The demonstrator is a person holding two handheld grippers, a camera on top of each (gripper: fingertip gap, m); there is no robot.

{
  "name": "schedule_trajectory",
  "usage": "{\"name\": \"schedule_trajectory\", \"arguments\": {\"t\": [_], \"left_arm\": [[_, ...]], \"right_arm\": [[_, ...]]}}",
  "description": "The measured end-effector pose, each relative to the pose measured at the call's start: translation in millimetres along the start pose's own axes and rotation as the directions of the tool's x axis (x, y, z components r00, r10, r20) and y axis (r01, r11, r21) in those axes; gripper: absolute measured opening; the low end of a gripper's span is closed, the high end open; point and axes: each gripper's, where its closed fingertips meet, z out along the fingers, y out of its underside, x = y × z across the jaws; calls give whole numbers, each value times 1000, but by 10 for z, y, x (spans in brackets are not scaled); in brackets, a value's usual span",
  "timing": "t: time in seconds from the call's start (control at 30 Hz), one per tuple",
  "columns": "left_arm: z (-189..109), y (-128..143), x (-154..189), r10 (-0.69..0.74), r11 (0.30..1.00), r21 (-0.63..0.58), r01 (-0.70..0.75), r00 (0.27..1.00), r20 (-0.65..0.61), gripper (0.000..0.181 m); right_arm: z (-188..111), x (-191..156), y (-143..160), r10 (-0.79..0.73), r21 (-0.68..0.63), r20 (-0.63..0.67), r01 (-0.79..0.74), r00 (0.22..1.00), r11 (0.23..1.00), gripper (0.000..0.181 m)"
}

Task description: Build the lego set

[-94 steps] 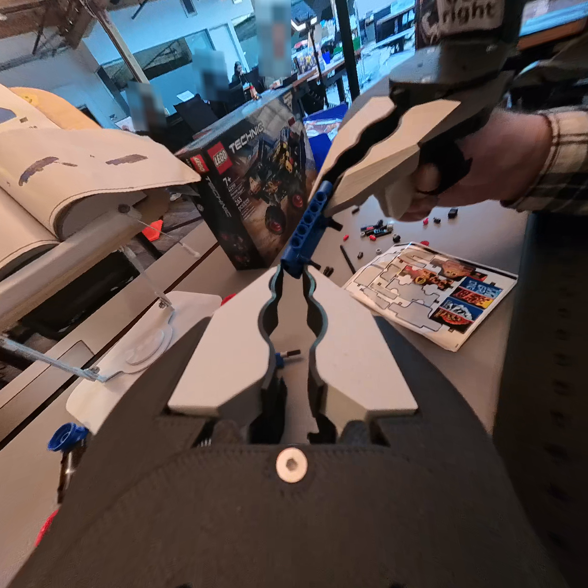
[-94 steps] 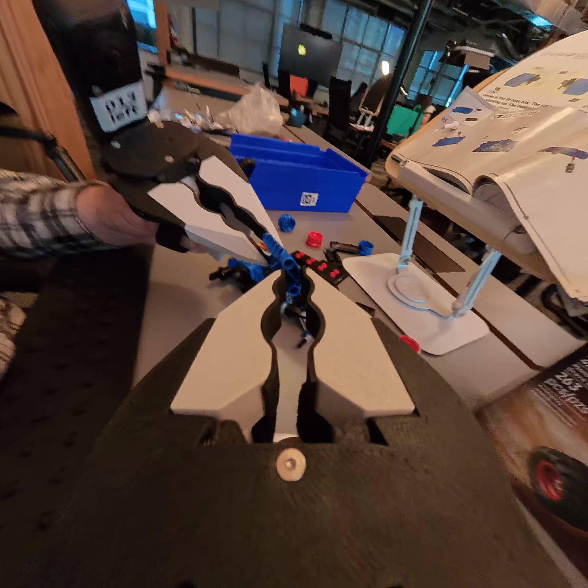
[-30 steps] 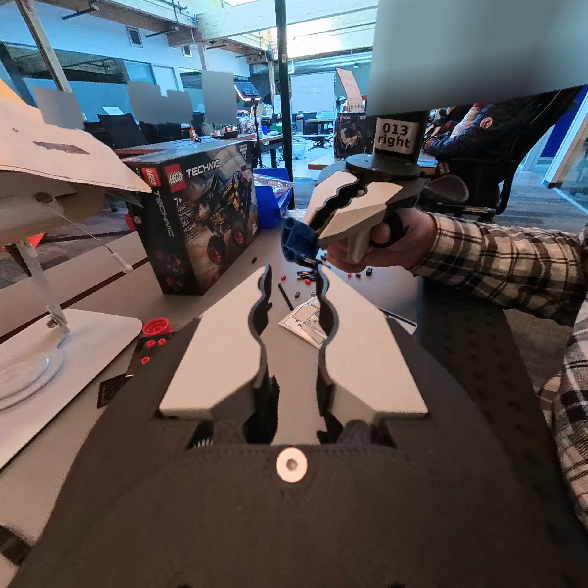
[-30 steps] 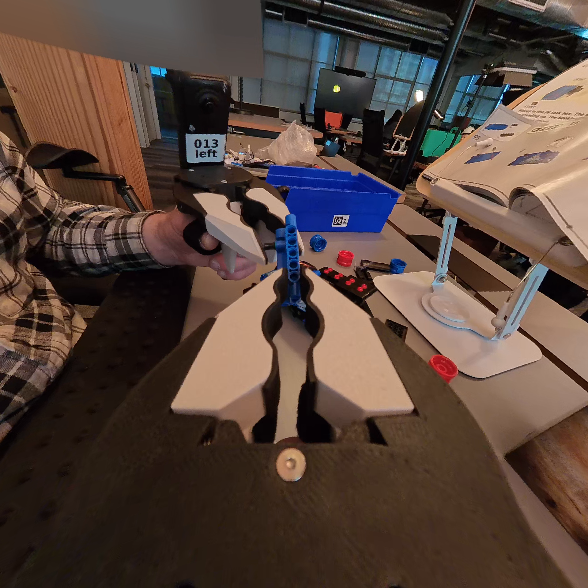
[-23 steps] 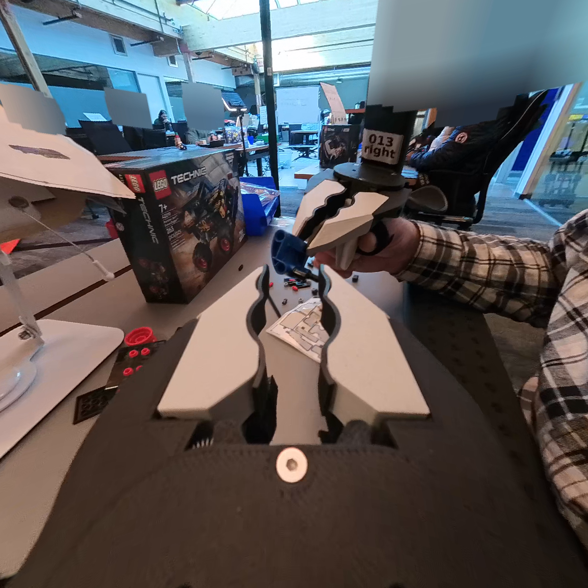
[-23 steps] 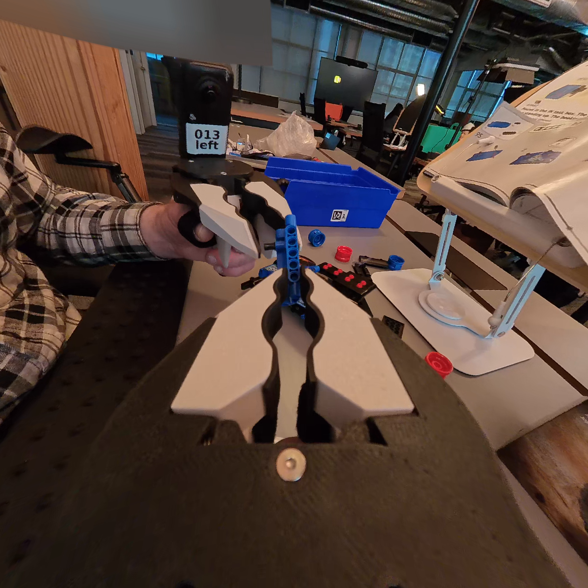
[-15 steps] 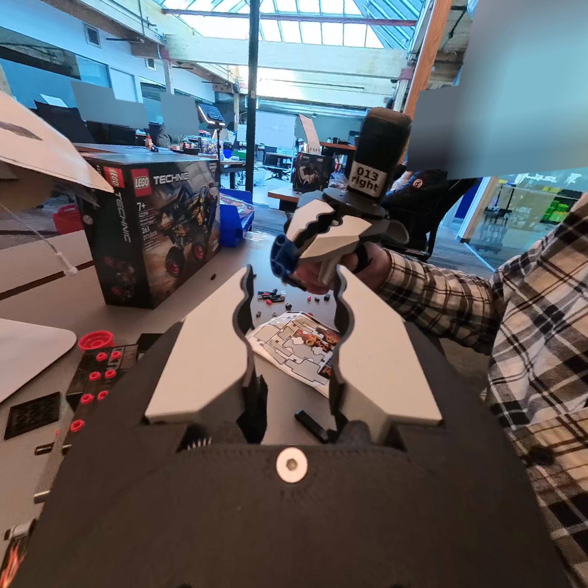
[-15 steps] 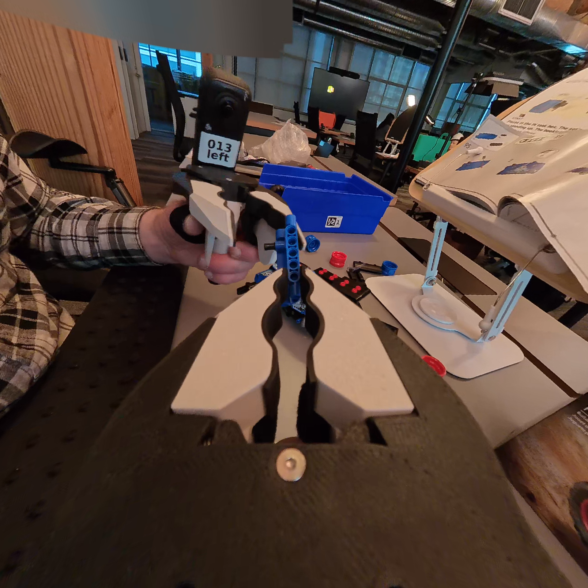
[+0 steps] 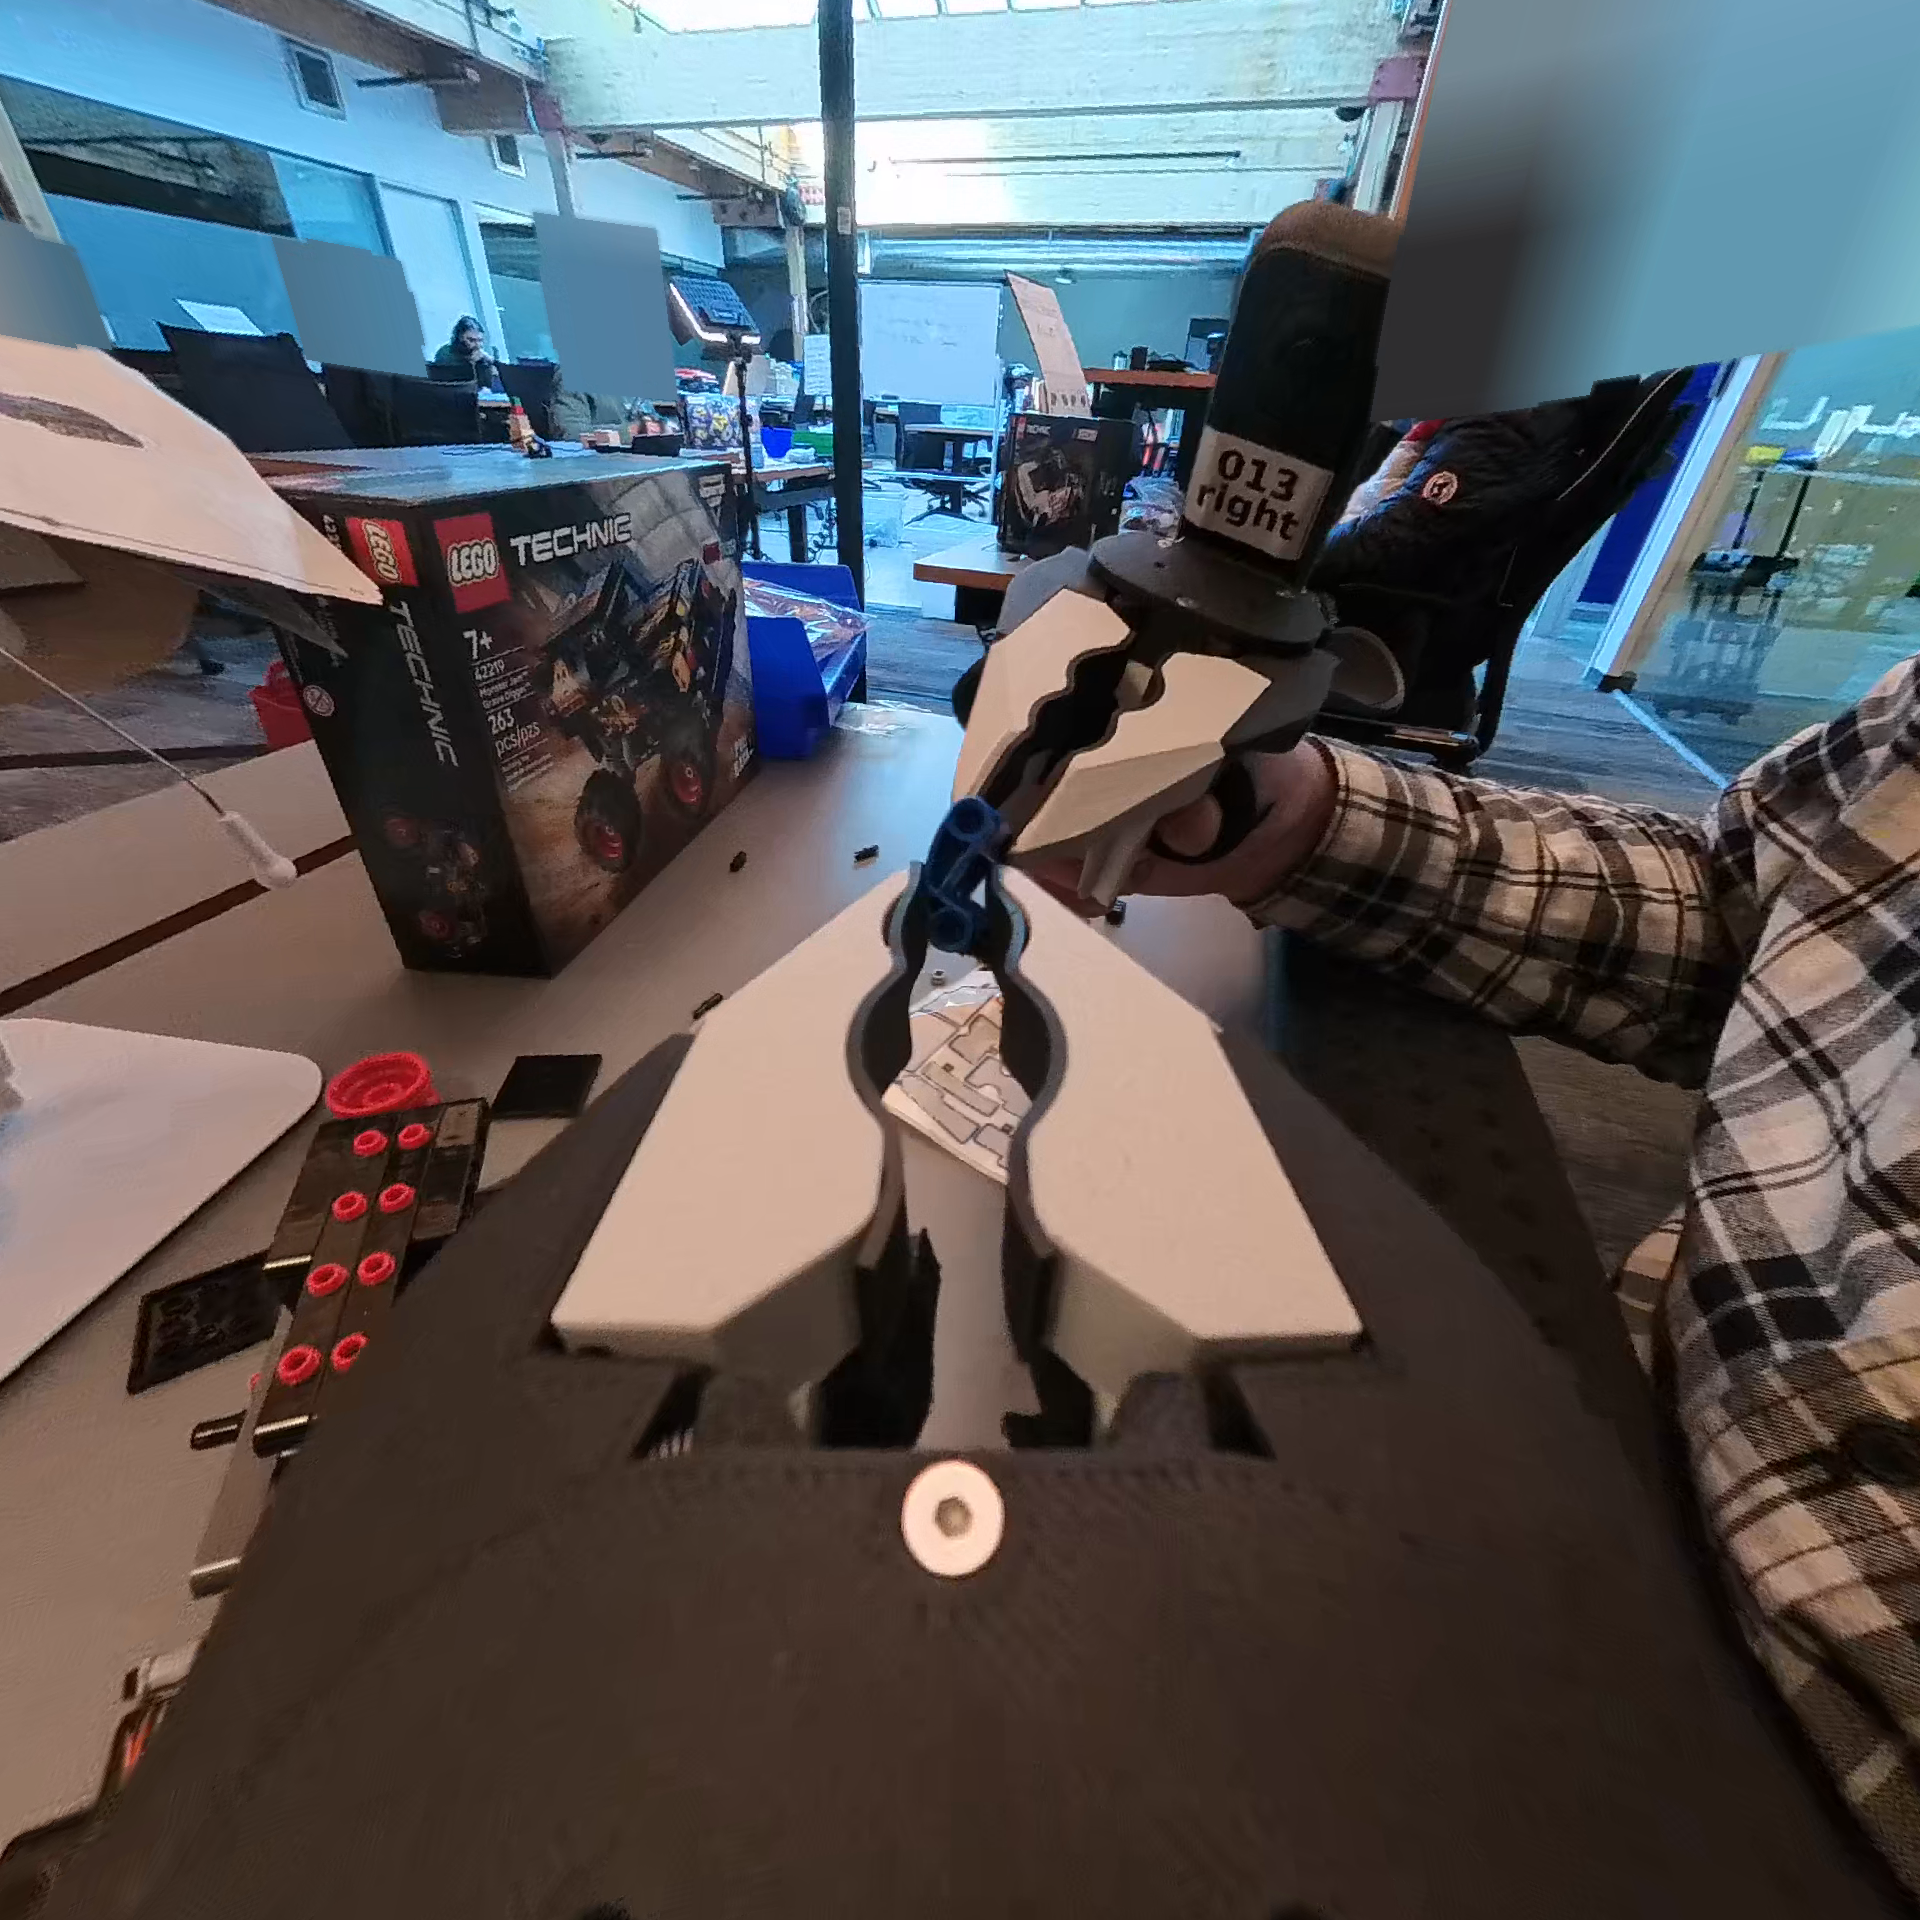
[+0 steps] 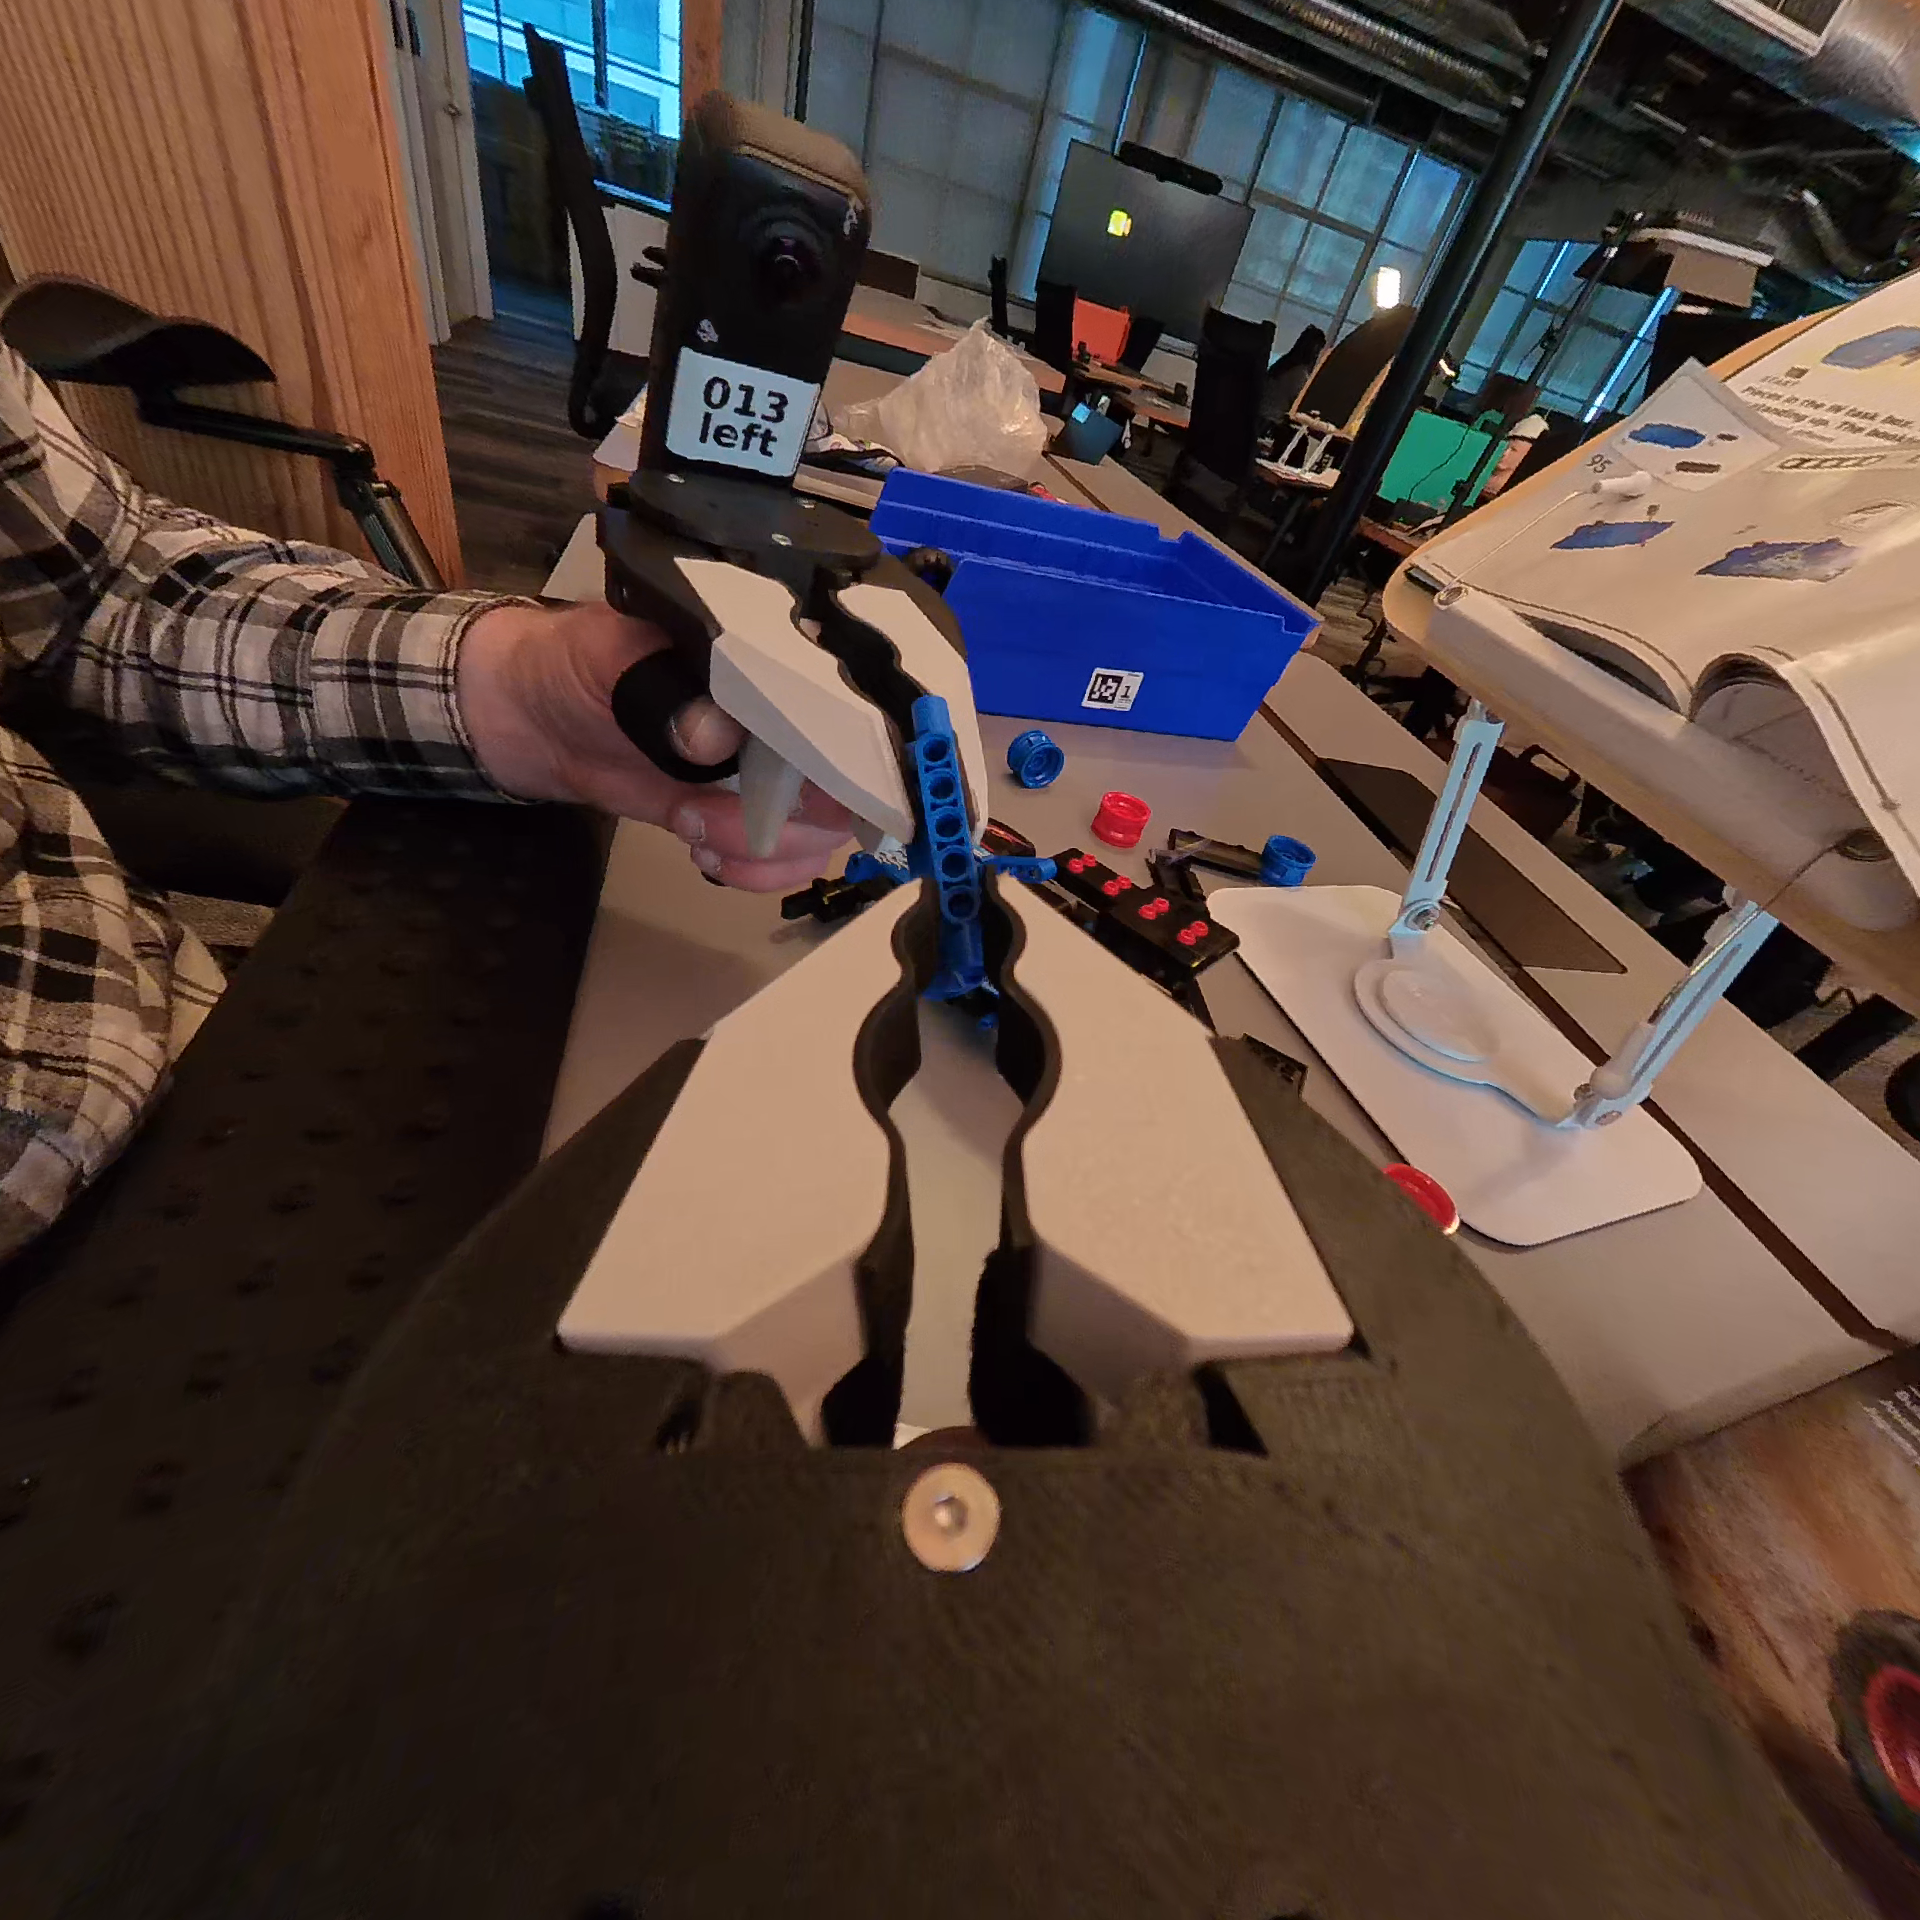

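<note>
A blue Technic beam point(image 10: 943, 800) with a row of holes is held upright in the air between both grippers. My right gripper point(image 10: 956, 909) is shut on its lower part. My left gripper point(image 9: 958, 899) is closed around the beam's other end point(image 9: 961, 868), with its fingertips on either side. In the right wrist view the left gripper point(image 10: 930, 810) comes in from the left and clamps the beam's upper half. In the left wrist view the right gripper point(image 9: 992, 821) reaches in from the upper right. A partly built blue and black assembly point(image 10: 883, 868) lies on the table behind the beam.
A Lego set box point(image 9: 540, 707) stands at the left. A sticker sheet point(image 9: 966, 1081), a black beam with red pins point(image 9: 353, 1247) and red point(image 10: 1120, 818) and blue point(image 10: 1034, 756) hubs lie on the table. A blue bin point(image 10: 1091, 623) and a booklet on a white stand point(image 10: 1455, 1060) are at the right. Left and right tips are no more than a few centimetres apart.
My left gripper, open half a second ago, has moved forward and closed on the free end of the blue beam. The right gripper still holds the beam.
</note>
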Motion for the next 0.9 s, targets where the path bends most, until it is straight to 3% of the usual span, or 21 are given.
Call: {"name": "schedule_trajectory", "arguments": {"t": [0.17,0.33,0.4,0.5,0.7,0.9], "left_arm": [[-4,38,-67,50,998,-37,-48,997,64,8],[-25,64,-133,72,996,-65,-65,991,111,8],[-23,75,-149,77,995,-76,-68,989,125,8],[-20,91,-155,92,992,-93,-80,987,134,8],[19,176,-169,111,987,-133,-92,983,143,9],[7,198,-202,122,985,-143,-99,980,158,8]], "right_arm": [[-120,123,-49,27,3,-36,-27,999,1000,12],[-729,691,61,85,-105,-261,-116,962,988,17],[-992,898,262,46,-225,-349,-131,936,965,17],[-1230,1044,641,27,-392,-383,-189,923,900,17],[-854,1009,1306,79,-585,-264,-225,961,779,15],[-497,1179,1791,99,-676,-197,-208,975,707,7]]}}
